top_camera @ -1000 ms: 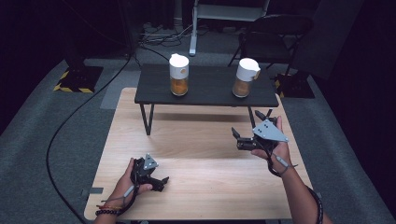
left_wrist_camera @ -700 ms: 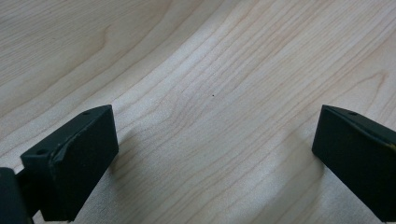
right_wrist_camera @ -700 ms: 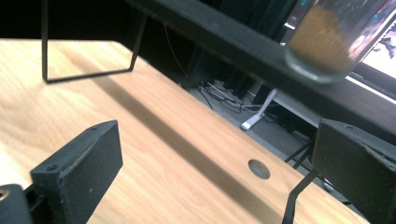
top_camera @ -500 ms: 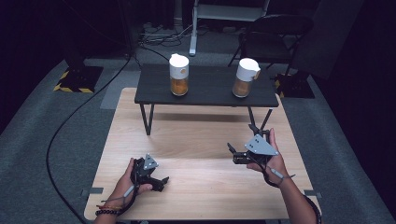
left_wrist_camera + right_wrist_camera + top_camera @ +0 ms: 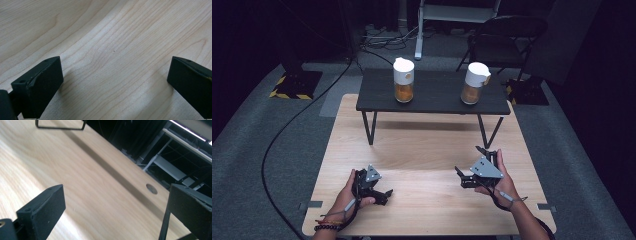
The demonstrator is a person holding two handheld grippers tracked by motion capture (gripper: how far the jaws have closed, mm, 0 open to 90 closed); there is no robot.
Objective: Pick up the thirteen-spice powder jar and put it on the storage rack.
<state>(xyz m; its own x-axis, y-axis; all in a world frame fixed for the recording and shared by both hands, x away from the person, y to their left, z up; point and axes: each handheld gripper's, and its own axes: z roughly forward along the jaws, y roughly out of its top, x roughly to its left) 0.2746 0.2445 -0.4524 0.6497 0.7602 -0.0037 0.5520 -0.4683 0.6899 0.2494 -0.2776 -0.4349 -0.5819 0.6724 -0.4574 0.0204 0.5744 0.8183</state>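
Note:
Two jars with white lids and amber contents stand on a low black table (image 5: 432, 102): one jar (image 5: 403, 80) at its left, the other jar (image 5: 475, 83) at its right. The black table rests on the far half of a light wooden table (image 5: 422, 150). My left gripper (image 5: 384, 194) lies low on the wood near the front left, open, with bare wood between its jaws (image 5: 115, 82). My right gripper (image 5: 466, 161) is held just above the wood at the front right, open and holding nothing (image 5: 115, 212), pointing left.
One black wire leg (image 5: 60, 127) of the low table stands ahead of the right gripper, and a round hole (image 5: 151, 188) sits near the wooden table's edge. Beyond the table are a dark chair (image 5: 507, 35), a white stand (image 5: 418, 30) and a floor cable (image 5: 287, 135).
My right gripper has come down and back toward the person, a little to the left. The left gripper and both jars have stayed put.

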